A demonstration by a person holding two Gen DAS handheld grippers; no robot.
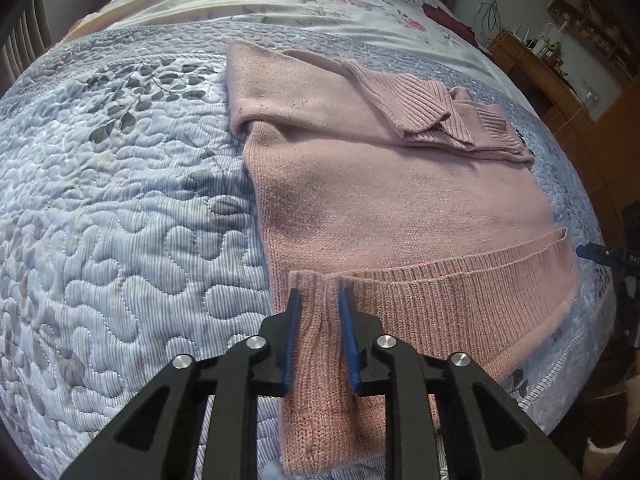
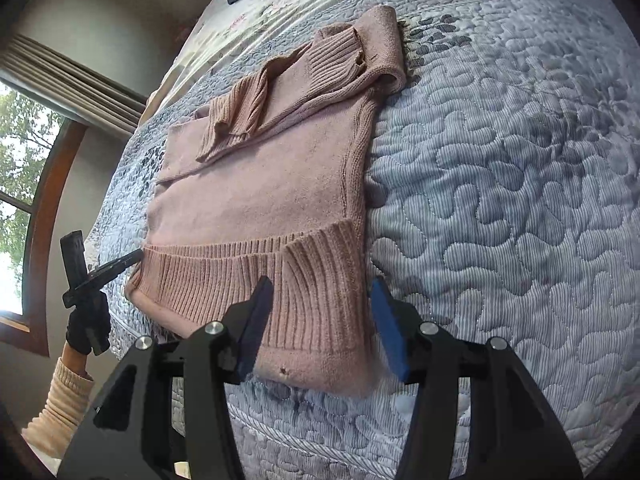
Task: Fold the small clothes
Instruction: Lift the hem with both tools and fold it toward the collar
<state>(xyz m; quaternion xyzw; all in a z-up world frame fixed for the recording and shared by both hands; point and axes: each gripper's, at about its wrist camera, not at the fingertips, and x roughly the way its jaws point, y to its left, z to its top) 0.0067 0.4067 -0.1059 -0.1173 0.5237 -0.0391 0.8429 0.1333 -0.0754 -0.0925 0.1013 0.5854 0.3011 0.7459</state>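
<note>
Left wrist view: left gripper (image 1: 320, 300) pinches ribbed hem of pink sweater (image 1: 384, 200) at frame centre, on quilted bedspread (image 1: 120, 220). Right gripper (image 2: 320, 304) spread wide over hem. No readable writing.

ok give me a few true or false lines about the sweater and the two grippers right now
1. The left gripper has its fingers closed on the ribbed hem of the pink sweater. True.
2. The right gripper is clamped on the hem. False: its fingers stand apart around the hem corner, not yet closed.
3. The sweater lies on a bare wooden table. False: it lies on a blue quilted bedspread.
4. A ribbed sleeve cuff is folded across the sweater's body. True.
5. The sweater is already folded in half. False: the hem is not yet brought up.
</note>
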